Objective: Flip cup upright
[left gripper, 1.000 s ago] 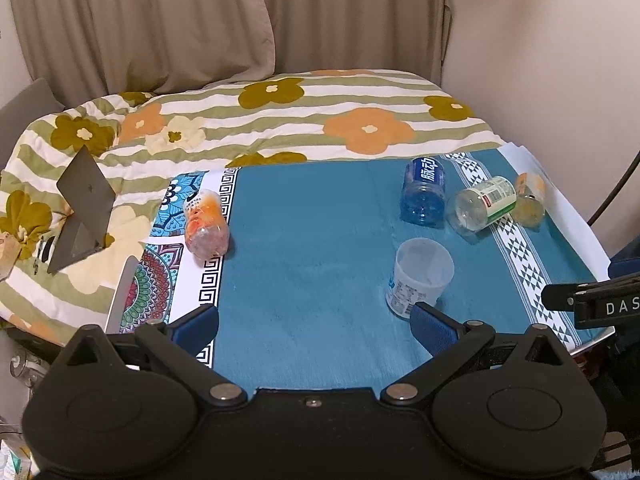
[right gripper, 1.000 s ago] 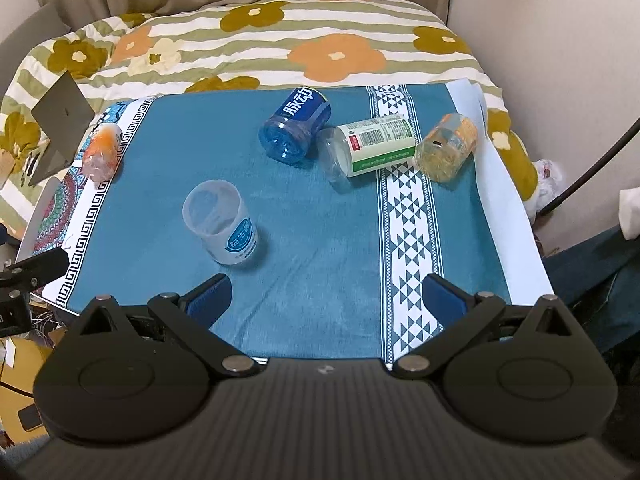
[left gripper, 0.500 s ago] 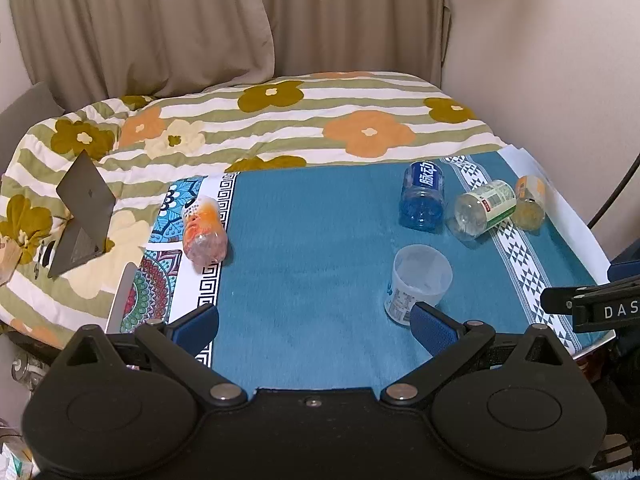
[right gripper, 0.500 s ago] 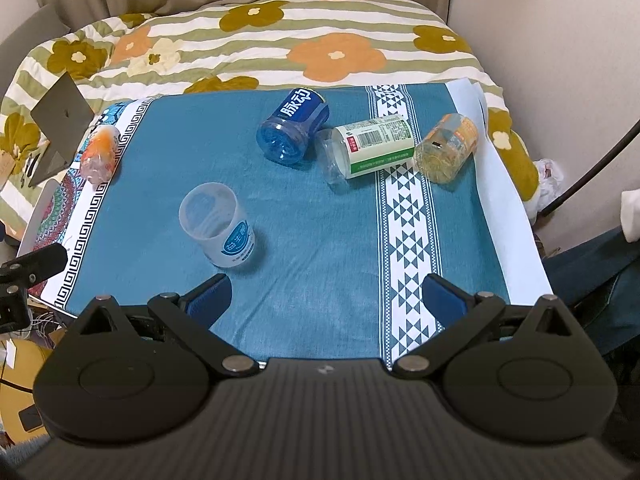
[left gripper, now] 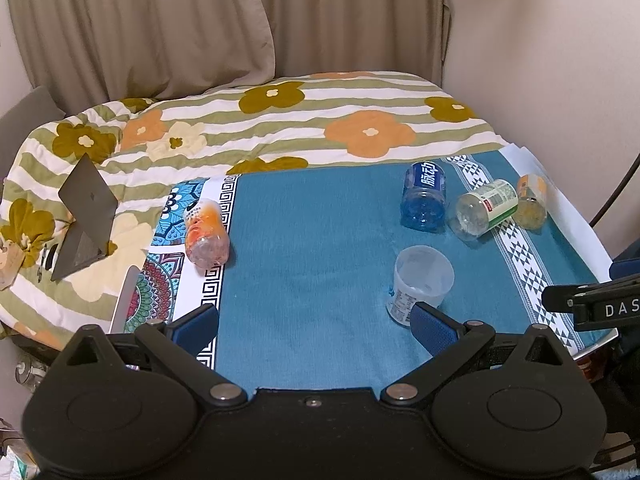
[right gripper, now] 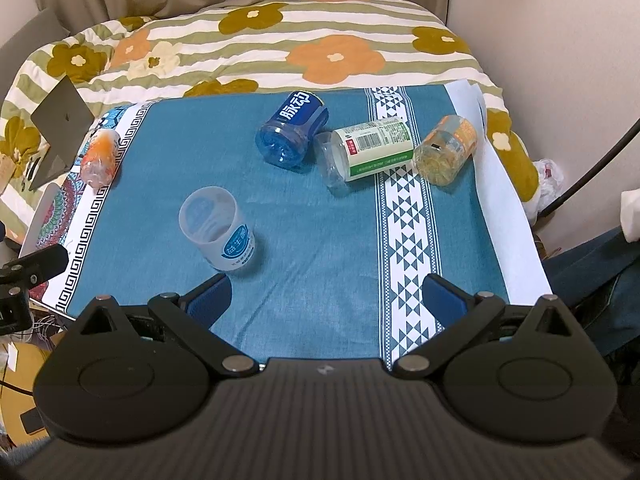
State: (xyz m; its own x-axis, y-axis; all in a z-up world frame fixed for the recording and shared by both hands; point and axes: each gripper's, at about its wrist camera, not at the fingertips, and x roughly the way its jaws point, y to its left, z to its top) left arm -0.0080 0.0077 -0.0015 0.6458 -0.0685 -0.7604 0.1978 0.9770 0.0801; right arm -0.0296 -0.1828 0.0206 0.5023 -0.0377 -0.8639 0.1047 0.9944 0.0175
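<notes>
Nothing moved, cup [right gripper: 218, 232] upright, claws open

Teal cloth [right gripper: 312, 240] with a white triangle band; blue bottle [right gripper: 294, 134] at twelve o'clock; translucent cup [right gripper: 218, 232] with a blue label; green-striped floral bedspread [right gripper: 280, 40].

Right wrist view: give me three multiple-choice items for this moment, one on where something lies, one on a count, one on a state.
1. Where is the clear cup relative to the blue bottle?
A. nearer the camera, to its left
B. behind it
C. inside it

2. How many containers are on the teal cloth and its borders?
A. three
B. five
C. seven

3. The right gripper is:
A. shut on the cup
B. open, holding nothing
C. shut on a bottle

Answers: 1 A, the cup sits nearer and left; 2 B, four lying containers plus the cup; 3 B, fingers spread with only cloth between.
</notes>
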